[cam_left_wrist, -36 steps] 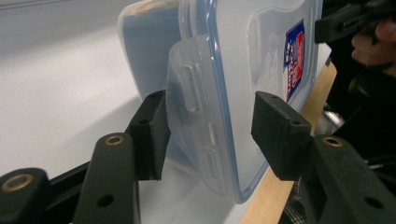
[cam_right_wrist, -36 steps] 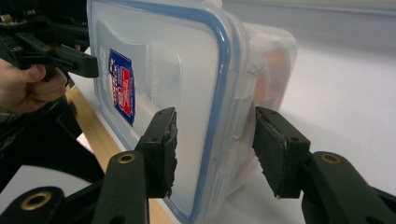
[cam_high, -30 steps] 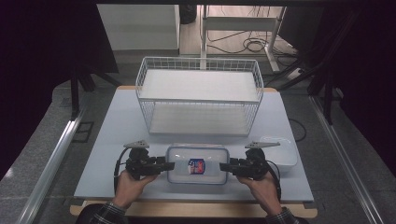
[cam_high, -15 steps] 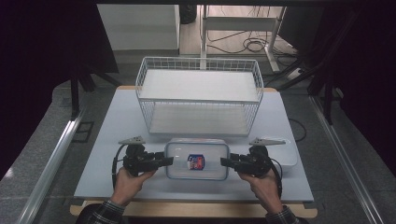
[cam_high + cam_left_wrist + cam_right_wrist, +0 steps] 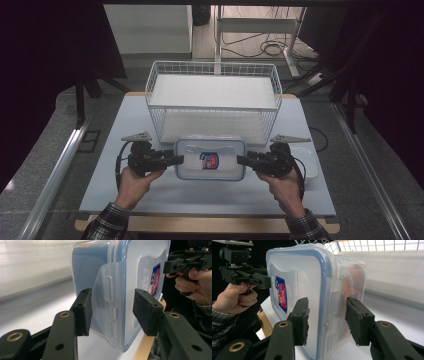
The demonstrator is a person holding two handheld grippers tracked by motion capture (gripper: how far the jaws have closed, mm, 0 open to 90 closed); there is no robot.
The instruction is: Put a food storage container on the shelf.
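Each hand-held gripper, left (image 5: pixel 179 160) and right (image 5: pixel 241 160), pinches one end of the clear lidded box (image 5: pixel 210 158); the box hangs just before the wire basket (image 5: pixel 212 100) on the counter (image 5: pixel 210 192).

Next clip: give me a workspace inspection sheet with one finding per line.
Surface: pale table, wooden front edge.
Job's things: clear lidded container with a blue seal and red-and-blue label, carried between both tongs.
Clutter: white wire basket behind the container; white tray by the right hand.
Grippers: left tongs clamp the container's left end; right tongs clamp its right end.
Cables: black cable loops from the left tongs; more cables on the floor beyond.
Surroundings: dark room, grey floor, metal rails beside the table.
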